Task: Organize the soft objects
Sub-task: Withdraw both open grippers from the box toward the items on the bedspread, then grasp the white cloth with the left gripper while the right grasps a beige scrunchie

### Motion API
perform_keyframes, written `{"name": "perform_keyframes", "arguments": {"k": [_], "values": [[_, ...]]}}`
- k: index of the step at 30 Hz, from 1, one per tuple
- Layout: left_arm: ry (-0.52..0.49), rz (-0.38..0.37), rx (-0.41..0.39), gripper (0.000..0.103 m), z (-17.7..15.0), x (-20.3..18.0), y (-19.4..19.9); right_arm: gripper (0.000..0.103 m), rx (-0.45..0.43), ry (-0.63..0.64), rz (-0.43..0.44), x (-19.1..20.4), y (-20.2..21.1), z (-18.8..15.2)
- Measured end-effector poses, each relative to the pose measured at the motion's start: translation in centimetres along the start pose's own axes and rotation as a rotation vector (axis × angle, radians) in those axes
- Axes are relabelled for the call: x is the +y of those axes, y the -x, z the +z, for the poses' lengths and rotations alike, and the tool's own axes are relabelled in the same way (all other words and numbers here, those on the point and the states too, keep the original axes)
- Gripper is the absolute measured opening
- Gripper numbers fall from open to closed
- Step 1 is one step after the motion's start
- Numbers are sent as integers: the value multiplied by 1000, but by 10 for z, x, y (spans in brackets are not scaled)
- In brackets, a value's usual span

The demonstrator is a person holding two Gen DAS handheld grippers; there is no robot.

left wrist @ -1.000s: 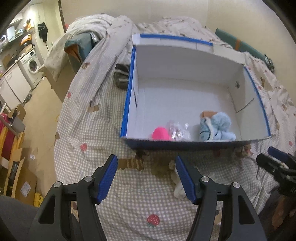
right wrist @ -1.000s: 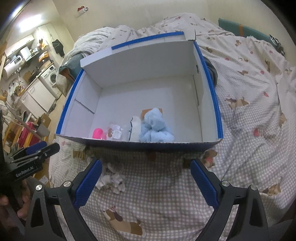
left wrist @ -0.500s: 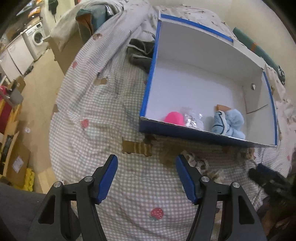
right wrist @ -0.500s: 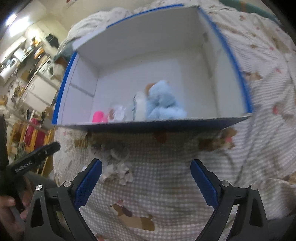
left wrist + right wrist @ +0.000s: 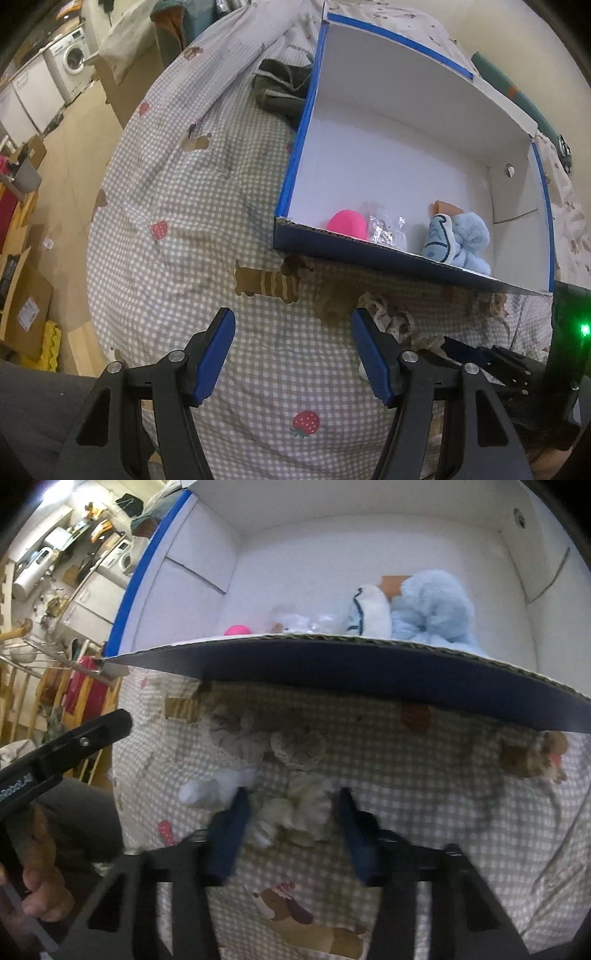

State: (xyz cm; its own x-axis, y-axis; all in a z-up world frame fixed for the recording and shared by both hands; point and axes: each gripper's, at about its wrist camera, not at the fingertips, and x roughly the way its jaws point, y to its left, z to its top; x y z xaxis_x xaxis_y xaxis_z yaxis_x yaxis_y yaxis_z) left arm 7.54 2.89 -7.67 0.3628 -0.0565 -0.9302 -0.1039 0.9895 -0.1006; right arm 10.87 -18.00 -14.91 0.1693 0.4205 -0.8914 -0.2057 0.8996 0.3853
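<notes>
holding pink ball (image 5: 346,224), blue plush (image 5: 469,240), white box (image 5: 388,155)

Bed's wearing a checked duvet (image 5: 177,206); washing machine (image 5: 72,59) sitting by the cream wall (image 5: 480,22), cardboard lying on the floor (image 5: 74,122).

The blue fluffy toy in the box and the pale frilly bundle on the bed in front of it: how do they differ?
The blue fluffy toy lies inside the box, against its near wall; the frilly bundle lies outside on the checked bedspread. The toy is light blue and plush; the bundle is whitish and crumpled. Nothing touches the toy, while the right gripper has its jaws on either side of the bundle. Both look soft.
</notes>
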Motion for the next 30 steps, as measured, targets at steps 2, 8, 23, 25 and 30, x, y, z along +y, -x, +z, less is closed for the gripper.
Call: {"name": "perform_keyframes", "arguments": {"k": [2,8,23,25,30], "values": [[9,-4,11,62,0,0,-3,33,-10,0,-3,0,2,1],[-18,-2,29,62,1,-9,-10,10,-100,-1,27,-6,32,-1],[-290,-99,149,62,-32,-75,-42,9,-242,-184,2,-61,78,-12],[-299,-92,161,62,-30,-80,-51,9,-251,-193,4,-66,83,-13],[-285,-116,194,34,-27,-81,-66,9,-277,-243,18,-76,92,-19]]}}
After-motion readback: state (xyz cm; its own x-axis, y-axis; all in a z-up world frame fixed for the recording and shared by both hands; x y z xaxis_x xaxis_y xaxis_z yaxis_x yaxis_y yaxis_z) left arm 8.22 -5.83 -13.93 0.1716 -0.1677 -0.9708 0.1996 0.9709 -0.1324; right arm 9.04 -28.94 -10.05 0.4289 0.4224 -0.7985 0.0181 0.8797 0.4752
